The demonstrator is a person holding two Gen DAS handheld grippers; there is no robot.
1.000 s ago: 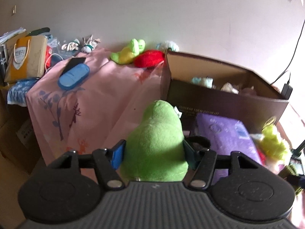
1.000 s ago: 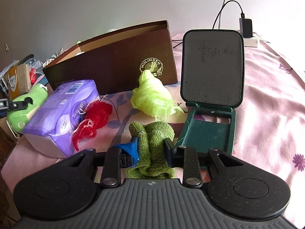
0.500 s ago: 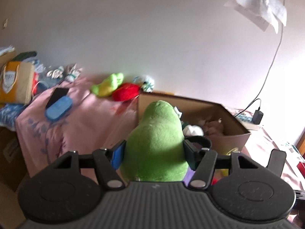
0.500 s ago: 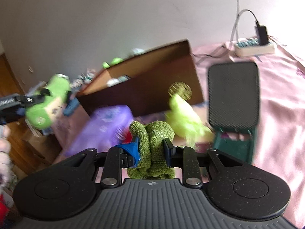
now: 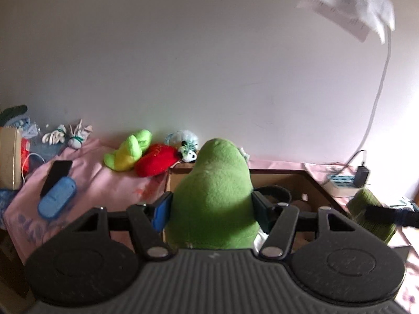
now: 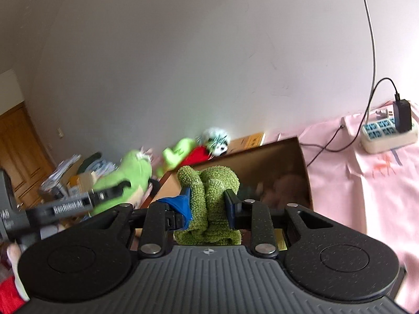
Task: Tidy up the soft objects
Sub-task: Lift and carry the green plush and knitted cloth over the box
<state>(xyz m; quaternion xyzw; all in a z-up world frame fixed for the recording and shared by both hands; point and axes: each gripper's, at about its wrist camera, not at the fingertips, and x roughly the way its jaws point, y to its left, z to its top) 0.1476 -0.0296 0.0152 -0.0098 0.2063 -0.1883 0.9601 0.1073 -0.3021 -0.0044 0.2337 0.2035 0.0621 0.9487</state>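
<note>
- The left gripper is clamped on a smooth green plush toy, its pads pressing both flanks; the toy stands upright between the fingers, held in the air in front of the brown cardboard box.
- The right gripper is squeezed tight on a bundled green knitted cloth, which bulges above and below the pads and hangs over the near side of the box, whose dark inner wall shows behind it.
- The step in hand looks like the carry: both soft things are lifted off the pink bedsheet and aimed at the box, where pale soft items already lie, blurred.
- Next, each gripper likely needs to pass over the rim and release above the open interior; the two are close side by side, so they could bump.
- A yellow-green plush, a red plush and a small white plush wait by the wall, outside the box.
</note>
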